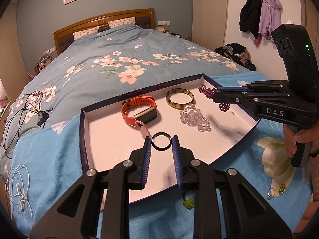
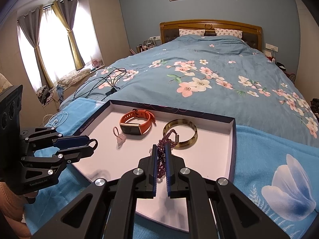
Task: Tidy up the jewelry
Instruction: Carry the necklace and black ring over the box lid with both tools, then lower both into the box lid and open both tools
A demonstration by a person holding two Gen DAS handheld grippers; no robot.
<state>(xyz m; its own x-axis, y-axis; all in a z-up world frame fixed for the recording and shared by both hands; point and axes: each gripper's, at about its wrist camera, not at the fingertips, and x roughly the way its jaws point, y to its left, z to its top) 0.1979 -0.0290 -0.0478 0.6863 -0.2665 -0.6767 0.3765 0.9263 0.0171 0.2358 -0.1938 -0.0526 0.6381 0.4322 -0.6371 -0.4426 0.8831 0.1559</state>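
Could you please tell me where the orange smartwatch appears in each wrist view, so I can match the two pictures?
Left wrist view: the orange smartwatch lies in the tray, centre of the picture, left of the amber bangle.
Right wrist view: the orange smartwatch sits centre-left, in the far part of the tray.
Shared landmark: the amber bangle, just right of the watch in both.

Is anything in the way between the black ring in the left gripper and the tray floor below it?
Nothing visible. The left gripper holds the black ring over a bare patch of the tray; the orange watch and clear beads lie further in.
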